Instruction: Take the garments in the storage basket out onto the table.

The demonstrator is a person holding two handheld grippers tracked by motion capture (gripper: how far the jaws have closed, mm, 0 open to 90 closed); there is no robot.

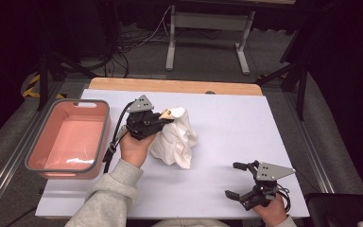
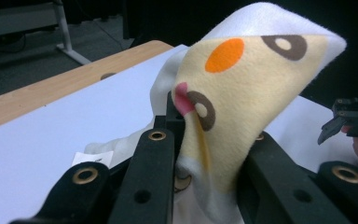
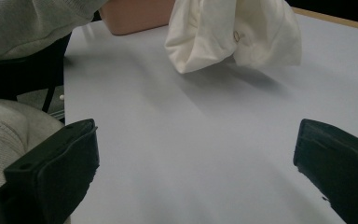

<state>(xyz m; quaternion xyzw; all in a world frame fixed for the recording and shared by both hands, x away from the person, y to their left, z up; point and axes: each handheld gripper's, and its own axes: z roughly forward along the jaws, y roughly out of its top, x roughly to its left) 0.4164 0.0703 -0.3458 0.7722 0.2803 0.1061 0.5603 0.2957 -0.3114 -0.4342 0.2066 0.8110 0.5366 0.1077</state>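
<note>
Left tool (image 1: 163,118) pinches white cloth (image 1: 177,142); right tool (image 1: 238,182) spread, idle. Should keep pinch firm, lift clear before pink basin (image 1: 101,137).

High view looks down on the pale lavender-topped bench (image 1: 227,137) — both gripper views sit low, close, sharing the crumpled white cloth (image 3: 233,32).

White table (image 1: 227,127): pink basin (image 1: 71,137), bunched cloth (image 1: 177,139).
</note>
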